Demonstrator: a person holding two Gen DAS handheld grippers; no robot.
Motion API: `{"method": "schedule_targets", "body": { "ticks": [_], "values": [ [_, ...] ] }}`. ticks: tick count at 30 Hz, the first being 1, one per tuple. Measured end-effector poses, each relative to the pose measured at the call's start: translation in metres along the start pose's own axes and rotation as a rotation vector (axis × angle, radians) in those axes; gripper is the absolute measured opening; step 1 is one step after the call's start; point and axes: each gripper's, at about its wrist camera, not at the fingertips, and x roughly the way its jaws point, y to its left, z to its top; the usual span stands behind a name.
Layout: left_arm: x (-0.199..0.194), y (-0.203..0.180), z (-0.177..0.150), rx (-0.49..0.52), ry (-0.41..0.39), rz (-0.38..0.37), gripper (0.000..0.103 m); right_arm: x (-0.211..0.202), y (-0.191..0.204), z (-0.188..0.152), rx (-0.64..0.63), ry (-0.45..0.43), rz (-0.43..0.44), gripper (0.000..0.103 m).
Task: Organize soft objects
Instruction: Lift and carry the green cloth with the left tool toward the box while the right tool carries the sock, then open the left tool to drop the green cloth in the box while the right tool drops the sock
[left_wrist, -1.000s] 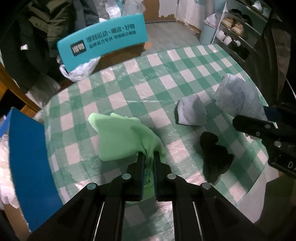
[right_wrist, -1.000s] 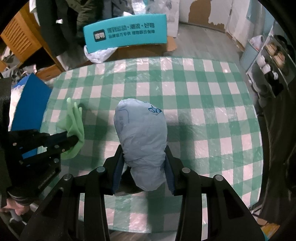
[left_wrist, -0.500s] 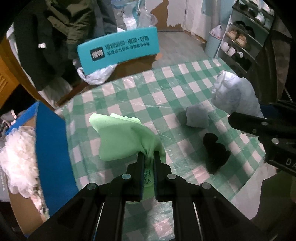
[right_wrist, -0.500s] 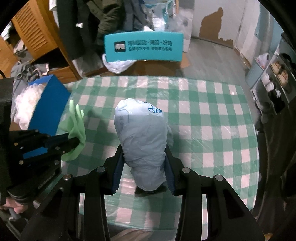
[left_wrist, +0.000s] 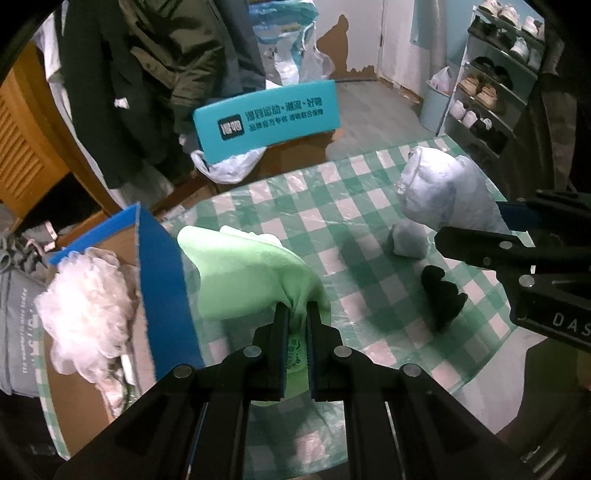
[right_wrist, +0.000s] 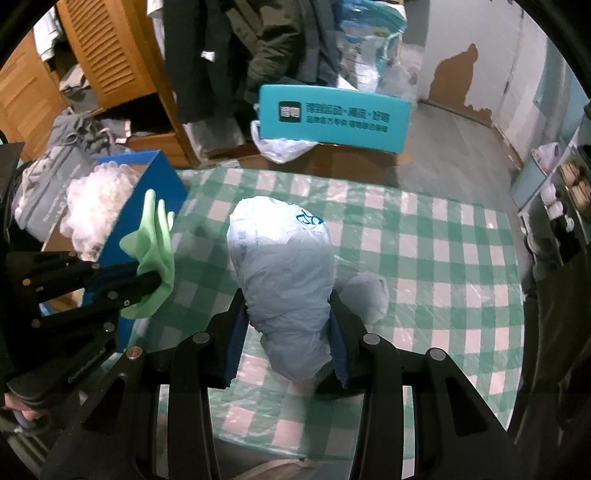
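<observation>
1. Step in hand (judged): carrying two soft items off the table (right_wrist: 443, 236) toward the blue box (left_wrist: 162, 280) standing at the table's left edge. To do it well, keep both grips firm until each item hangs over the open top of the box, clear its raised blue wall from above, and release one item at a time so that neither catches on the rim.

2. Left gripper (left_wrist: 294, 314): jaws nearly together, pinching a bunched fold of the green glove (left_wrist: 243, 273). The glove hangs lifted above the table's left edge, beside the box wall; in the right wrist view its fingers point upward.

3. Right gripper (right_wrist: 288, 332): jaws spread fairly wide, clamped on the lower part of the pale blue plastic bundle (right_wrist: 284, 266). The bundle is held above the table's near middle.

4. Green glove, appearance: pale mint, thin and limp, creased at the pinch, with small print near the cuff. Likely to slip if the grip eases.

5. Pale blue plastic bundle, appearance: crinkled film, rounded and bulky, blue printed mark near its top. Compresses under the jaws.

6. Blue box, contents: a white mesh puff (left_wrist: 85, 295) lies inside; room remains beside it.

7. Left on the table: a small grey bundle (left_wrist: 410, 240) and a black cloth item (left_wrist: 443, 295), near the right edge, close together but apart.
</observation>
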Motion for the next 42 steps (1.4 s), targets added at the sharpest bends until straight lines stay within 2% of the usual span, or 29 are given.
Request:
{"method": "schedule_targets", "body": {
  "ticks": [9, 19, 42],
  "values": [
    [-0.019, 0.015, -0.004, 0.0, -0.044, 0.044, 0.008, -0.009, 0.023, 0.007, -0.04, -0.024, 0.027, 0.04],
    [-0.028, 0.041, -0.013, -0.032, -0.055, 0.081, 0.008, -0.006, 0.053, 0.018, -0.082, -0.029, 0.055, 0.04],
    [-0.036, 0.132, -0.051, -0.205, -0.033, 0.147, 0.008, 0.013, 0.138, 0.048, -0.195, -0.02, 0.151, 0.04]
  ]
}}
